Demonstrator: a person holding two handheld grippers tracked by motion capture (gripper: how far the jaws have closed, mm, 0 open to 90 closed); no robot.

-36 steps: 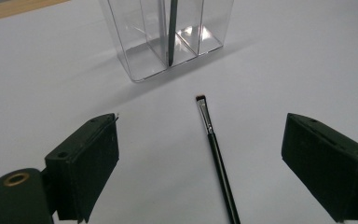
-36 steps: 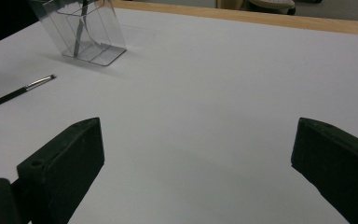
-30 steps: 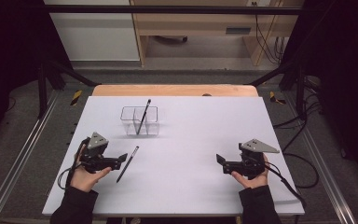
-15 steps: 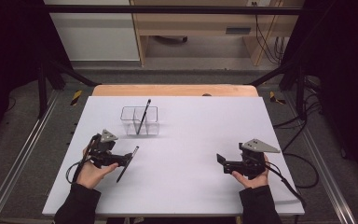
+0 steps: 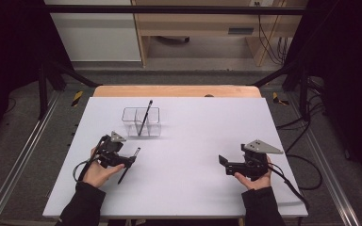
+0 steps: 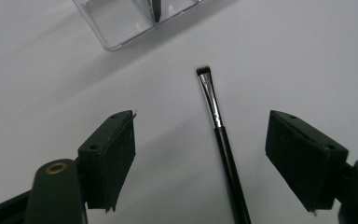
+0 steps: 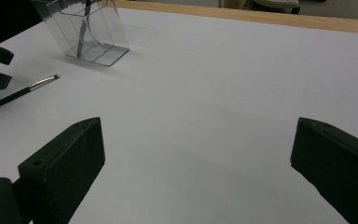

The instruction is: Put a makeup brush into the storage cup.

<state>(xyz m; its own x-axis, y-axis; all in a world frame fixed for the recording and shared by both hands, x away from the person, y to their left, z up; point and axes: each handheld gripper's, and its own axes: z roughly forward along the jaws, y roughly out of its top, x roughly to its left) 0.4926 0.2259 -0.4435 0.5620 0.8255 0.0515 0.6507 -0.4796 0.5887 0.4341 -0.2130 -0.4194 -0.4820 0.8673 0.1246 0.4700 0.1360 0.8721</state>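
A thin black makeup brush point(image 5: 135, 153) point(image 6: 219, 126) point(image 7: 21, 92) lies flat on the white table top point(image 5: 193, 136), its bristles toward a clear divided holder point(image 5: 131, 123) point(image 6: 121, 23) point(image 7: 86, 28). A second dark brush point(image 5: 146, 115) stands tilted in that holder. My left gripper point(image 5: 125, 163) point(image 6: 200, 114) hovers low over the lying brush, one jaw on each side of the handle. Its jaws have just been closing, but the pads stand clear of the handle. My right gripper point(image 5: 225, 165) point(image 7: 198, 126) rests at the near right, open with nothing in it.
The table's wooden strip point(image 5: 176, 91) runs along the far edge. Metal frame rails point(image 5: 23, 155) flank the table on both sides. A wide bare stretch of white surface separates the two grippers.
My left gripper has moved right and down from beside the lying brush to straddle its handle, tilting toward the table. The right gripper has stayed put.
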